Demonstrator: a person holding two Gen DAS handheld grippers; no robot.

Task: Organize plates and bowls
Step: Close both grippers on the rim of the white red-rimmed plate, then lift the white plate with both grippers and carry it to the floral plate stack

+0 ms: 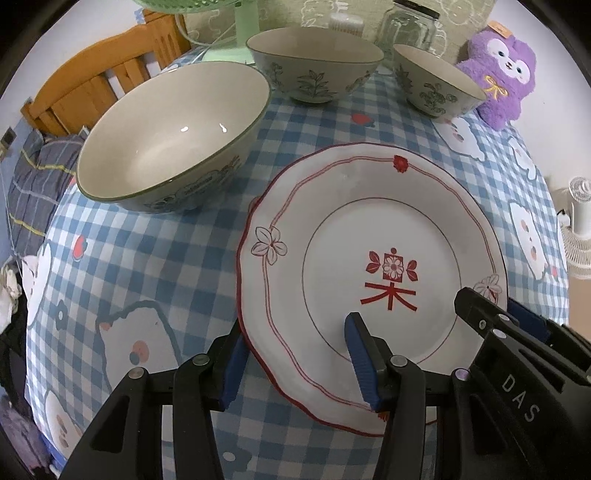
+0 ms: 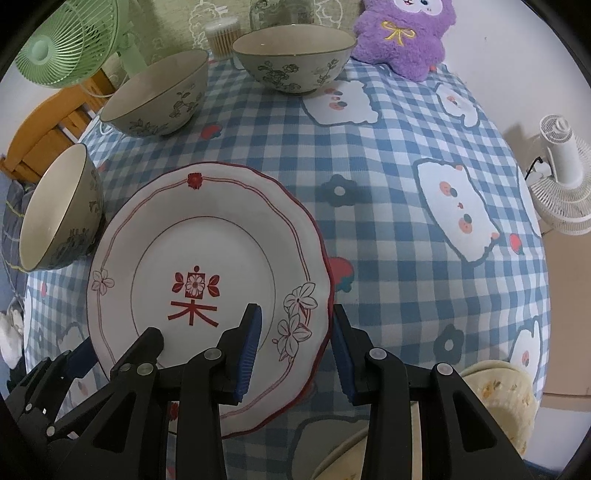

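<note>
Both tongs, left [image 1: 295,363] and right [image 2: 295,349], stood open astride opposite rims of the round white ceramic plate with red scalloped trim [image 1: 369,236], flat on the checked counter [image 1: 155,251]. Judged step: grasping; next, closing evenly. Beyond the plate sat 3 leaf-patterned cream bowls [image 1: 173,136].

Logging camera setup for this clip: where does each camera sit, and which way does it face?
Left wrist: sits on the left tongs, facing forward across the table; its fingers straddle the plate's left rim, and the right tongs show at lower right.
Right wrist: sits on the right tongs, facing forward; its fingers straddle the plate's right rim, left tongs at lower left.
Shared: plate, three bowls, purple plush, green fan.
</note>
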